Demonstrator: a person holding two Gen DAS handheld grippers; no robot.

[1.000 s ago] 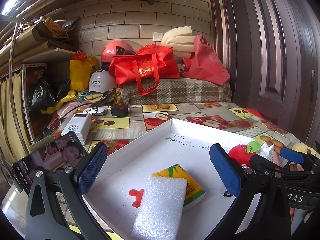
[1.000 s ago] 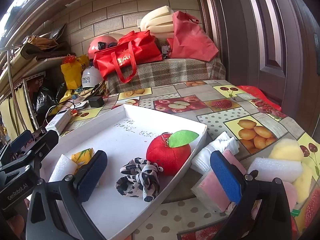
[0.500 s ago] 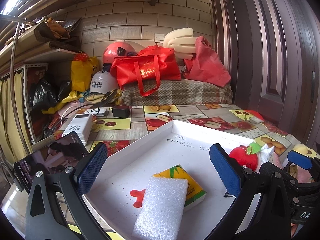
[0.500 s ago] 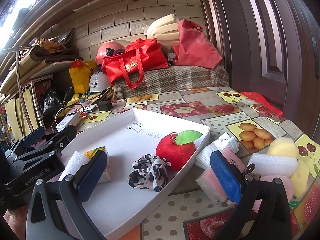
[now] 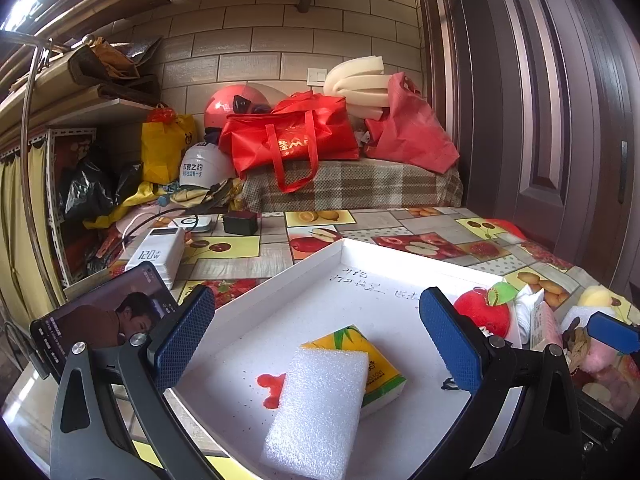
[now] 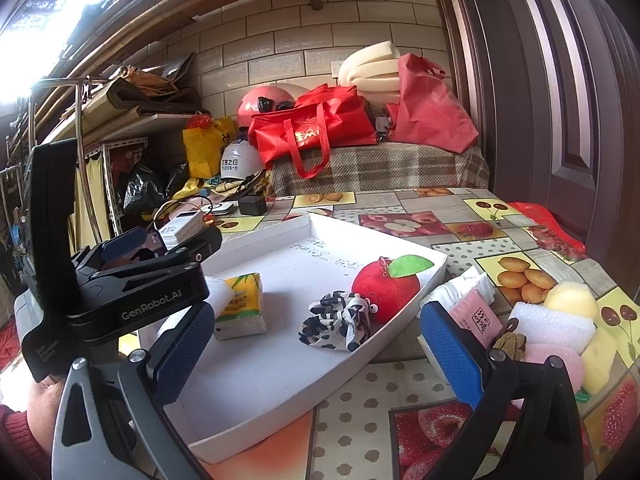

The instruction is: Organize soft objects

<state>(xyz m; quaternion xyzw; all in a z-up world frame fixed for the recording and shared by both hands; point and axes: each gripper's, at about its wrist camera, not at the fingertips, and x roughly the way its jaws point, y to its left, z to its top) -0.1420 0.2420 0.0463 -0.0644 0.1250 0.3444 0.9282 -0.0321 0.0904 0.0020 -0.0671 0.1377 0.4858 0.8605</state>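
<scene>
1. While both grippers hover with fingers spread wide and nothing between them, the step in hand reads as a pause between placements: part of the soft pile already lies in the white tray (image 6: 400, 338), part waits outside it.
2. Inside the tray, on its left, a white foam block (image 5: 320, 408) leans on a yellow tissue pack (image 5: 380, 364); on its right, a plush red apple (image 6: 386, 290) touches a black-and-white scrunchie (image 6: 336, 320).
3. On the table (image 6: 360, 436), right of the tray, lie a folded white cloth (image 6: 464, 282), a pink packet (image 6: 476, 316), another white foam piece (image 6: 552, 326), pale yellow sponges (image 6: 572, 298) and something pink and fluffy (image 6: 554, 358).
4. The right gripper (image 6: 316, 360) sits at the tray's near right corner, so the next move likely calls for swinging right, centring on the pink packet or cloth just beside the tray wall, and closing gently.
5. The left gripper (image 5: 316, 336) is released over the foam block.
</scene>
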